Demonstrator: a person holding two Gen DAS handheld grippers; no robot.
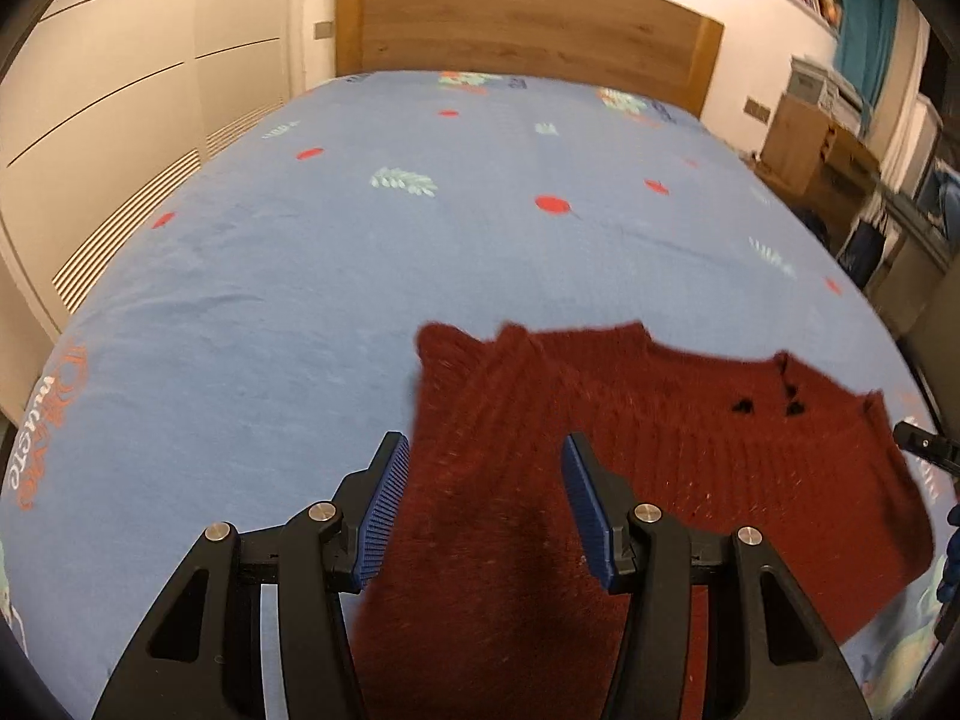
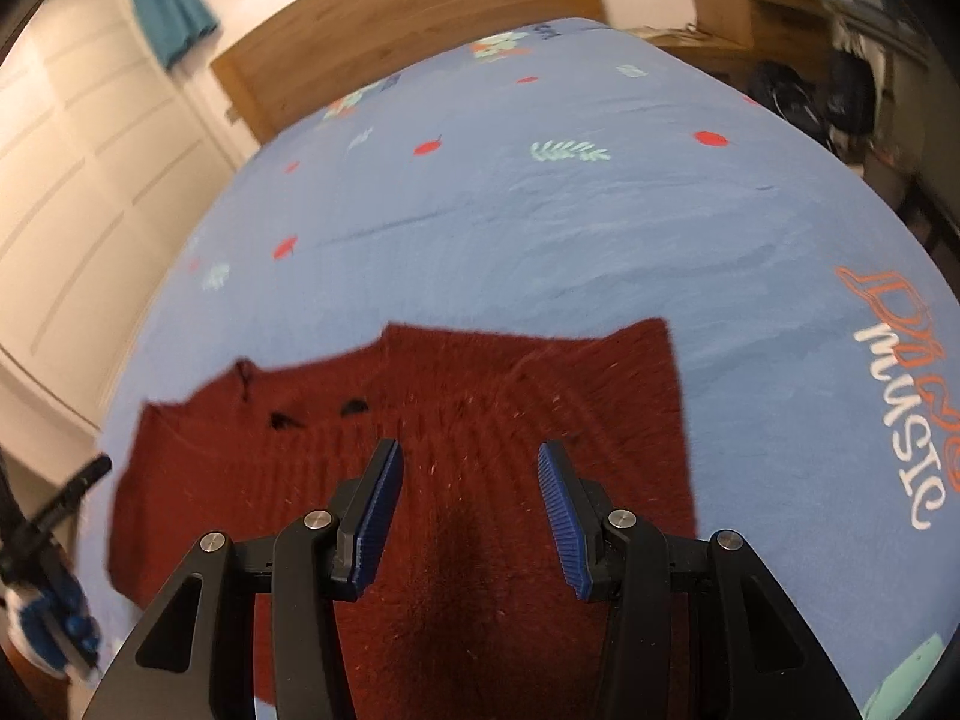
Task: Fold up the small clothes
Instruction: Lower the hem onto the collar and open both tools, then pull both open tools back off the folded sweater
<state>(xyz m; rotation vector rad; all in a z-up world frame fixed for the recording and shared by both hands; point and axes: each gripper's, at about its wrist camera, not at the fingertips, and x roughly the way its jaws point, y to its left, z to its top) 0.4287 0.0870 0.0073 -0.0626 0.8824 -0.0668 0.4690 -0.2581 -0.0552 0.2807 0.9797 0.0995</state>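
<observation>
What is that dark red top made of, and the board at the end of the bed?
The red top looks like knitted wool or a similar yarn: ribbed rows and a fuzzy, matt surface. The headboard looks like wood or wood veneer: brown grain lines and a smooth, dull finish. Which one, the pictures cannot settle.

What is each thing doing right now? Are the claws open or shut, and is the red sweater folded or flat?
Red sweater: lying on the bed, partly spread, near part doubled over; not gripped.
Left claw: open, above the sweater, nothing pinched.
Right claw: open, above the sweater, nothing pinched.
Blue bedsheet: spread over the bed, lightly wrinkled.
</observation>
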